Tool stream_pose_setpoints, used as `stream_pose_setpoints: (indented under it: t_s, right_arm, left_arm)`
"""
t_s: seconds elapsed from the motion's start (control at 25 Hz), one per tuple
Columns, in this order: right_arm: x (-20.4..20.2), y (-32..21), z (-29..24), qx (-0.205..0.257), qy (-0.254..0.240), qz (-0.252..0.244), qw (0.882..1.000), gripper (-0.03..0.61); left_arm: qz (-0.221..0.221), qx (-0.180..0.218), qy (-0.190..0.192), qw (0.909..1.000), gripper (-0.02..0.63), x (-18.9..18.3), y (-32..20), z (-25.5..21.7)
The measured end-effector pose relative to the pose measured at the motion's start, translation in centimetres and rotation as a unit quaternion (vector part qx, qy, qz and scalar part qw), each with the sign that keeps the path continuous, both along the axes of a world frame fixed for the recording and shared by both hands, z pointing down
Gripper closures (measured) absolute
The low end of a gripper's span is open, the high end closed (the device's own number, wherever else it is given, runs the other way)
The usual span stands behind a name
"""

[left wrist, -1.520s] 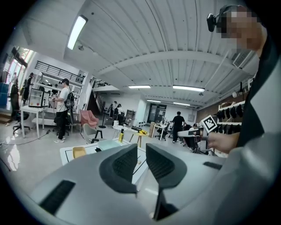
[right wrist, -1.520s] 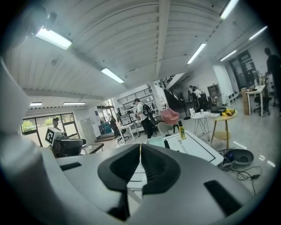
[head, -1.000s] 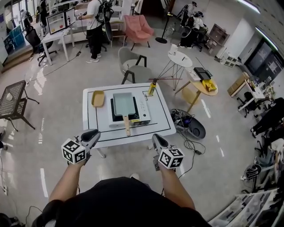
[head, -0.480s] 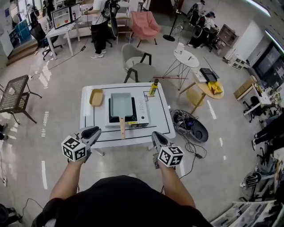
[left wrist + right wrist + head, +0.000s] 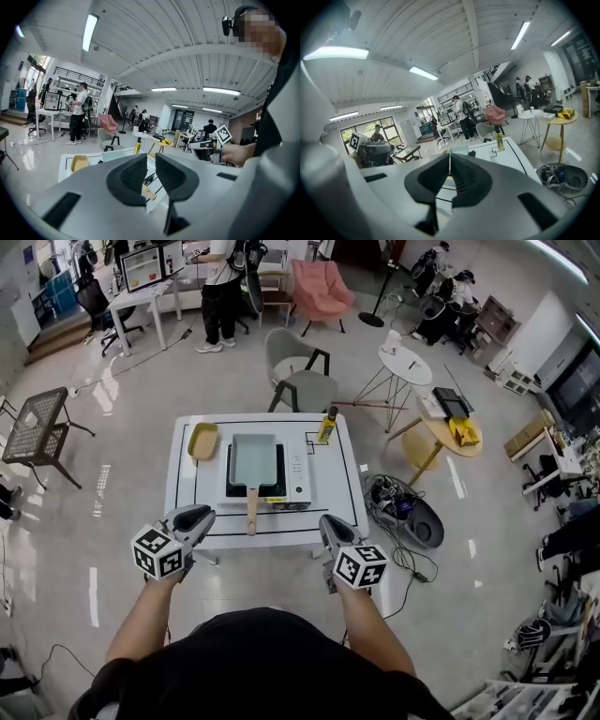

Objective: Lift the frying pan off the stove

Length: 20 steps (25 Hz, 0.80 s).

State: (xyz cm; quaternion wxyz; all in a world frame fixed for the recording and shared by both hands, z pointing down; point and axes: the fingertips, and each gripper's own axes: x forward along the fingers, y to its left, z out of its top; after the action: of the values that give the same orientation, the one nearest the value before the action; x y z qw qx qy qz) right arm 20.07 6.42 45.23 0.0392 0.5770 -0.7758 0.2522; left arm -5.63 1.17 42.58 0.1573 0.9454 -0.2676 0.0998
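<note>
On the white table (image 5: 337,498) in the middle of the room stands a portable stove (image 5: 298,474), and the frying pan (image 5: 253,458), a pale teal rectangular one, sits on its burner. The pan's wooden handle (image 5: 251,510) points toward the person and reaches past the stove's near edge. A yellow tray (image 5: 202,441) lies on the table just left of the stove. A yellow bottle (image 5: 327,425) with a dark cap stands upright near the far right corner.

Both grippers are held at the table's near edge, apart from the pan, with the handle lying between them in the head view. The left gripper (image 5: 200,515) is at the near left corner, its marker cube (image 5: 157,554) toward the person. In the left gripper view its pads (image 5: 133,176) are closed to a narrow slit with nothing in it. The right gripper (image 5: 328,524) is at the near right corner with its own marker cube (image 5: 360,566). In the right gripper view its pads (image 5: 464,180) meet, holding nothing.

Beyond the table stands a grey chair (image 5: 300,381), with a pink armchair (image 5: 319,292) farther back. A round white side table (image 5: 405,364) stands to the right. A person (image 5: 223,287) stands at a desk at the far side of the room.
</note>
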Motion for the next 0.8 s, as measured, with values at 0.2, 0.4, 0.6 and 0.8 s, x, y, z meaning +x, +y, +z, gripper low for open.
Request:
stream_pose_setpoints:
  t_s: [0.2,0.4,0.6,0.8]
  right_arm:
    - [0.6,-0.6,0.4,-0.005,-0.002,-0.022,1.000,0.566]
    - [0.9,-1.0,0.8,-0.010,-0.007,-0.043,0.999,0.566]
    - [0.4,-1.4,0.8,-0.011,-0.018,-0.054,0.998,0.566]
    - [0.0,-1.6,1.1,-0.016,-0.026,-0.060,0.998,0.565]
  left_arm:
    - [-0.018,-0.005,-0.002,0.9998,0.552,0.8,0.1,0.4]
    - [-0.025,-0.007,-0.010,0.9996,0.552,1.4,0.6,0.7]
    - [-0.029,-0.016,-0.011,0.9994,0.552,1.5,1.1,1.0]
    - [-0.027,-0.025,-0.007,0.9993,0.552,1.8,1.3,1.3]
